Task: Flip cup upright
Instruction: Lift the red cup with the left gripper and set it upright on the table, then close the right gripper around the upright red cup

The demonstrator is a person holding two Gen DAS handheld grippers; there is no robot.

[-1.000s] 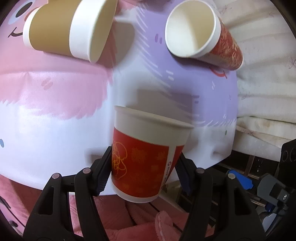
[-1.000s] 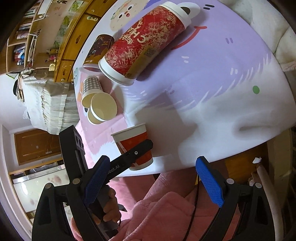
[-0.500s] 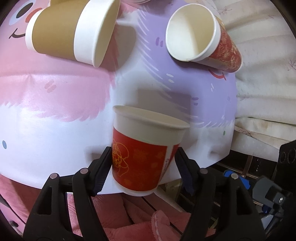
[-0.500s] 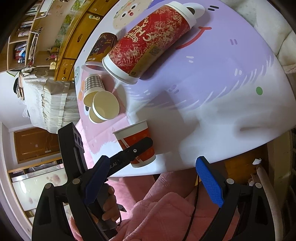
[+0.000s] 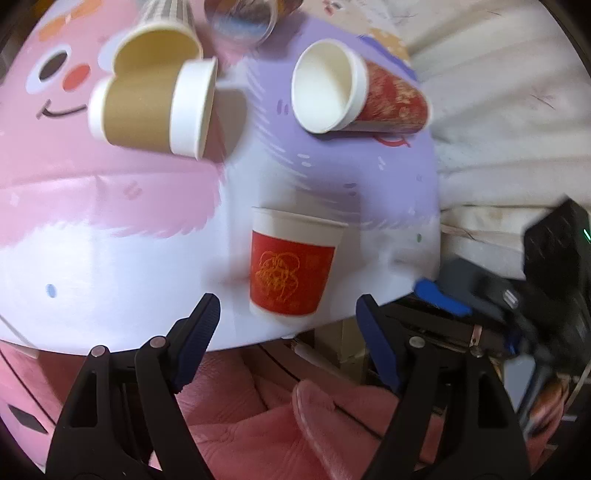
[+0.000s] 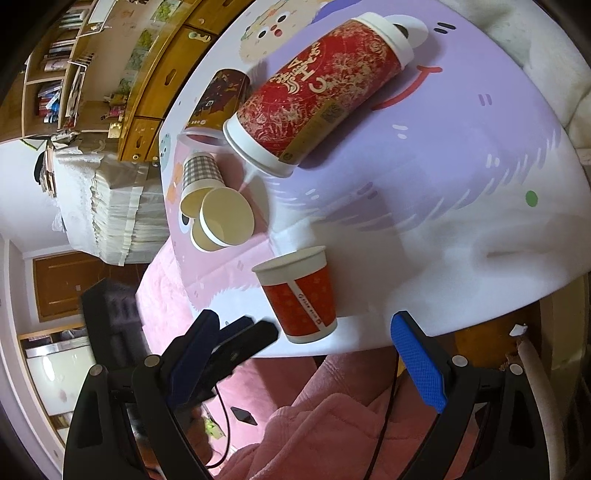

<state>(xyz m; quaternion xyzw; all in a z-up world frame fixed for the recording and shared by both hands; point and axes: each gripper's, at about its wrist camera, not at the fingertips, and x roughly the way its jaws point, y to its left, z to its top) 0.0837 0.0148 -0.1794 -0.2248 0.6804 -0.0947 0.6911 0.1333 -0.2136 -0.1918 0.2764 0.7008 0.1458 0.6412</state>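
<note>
A small red paper cup (image 5: pixel 291 264) with a white rim stands upright near the table's front edge; it also shows in the right wrist view (image 6: pixel 299 295). My left gripper (image 5: pixel 288 325) is open, just in front of the cup and apart from it. My right gripper (image 6: pixel 314 343) is open and empty, in front of the same cup. The left gripper's fingers (image 6: pixel 236 339) show at the lower left of the right wrist view.
On the pink and purple cartoon table cover (image 5: pixel 110 206) lie a brown-sleeved cup (image 5: pixel 155 107), a tall red cup (image 5: pixel 354 92), a checked cup (image 6: pixel 199 177) and a clear cup (image 5: pixel 240 18), all on their sides. Pink cloth (image 5: pixel 277 417) lies below the edge.
My left gripper has opened, let go of the small red cup and drawn back. The cup now stands upright on the table by itself.
</note>
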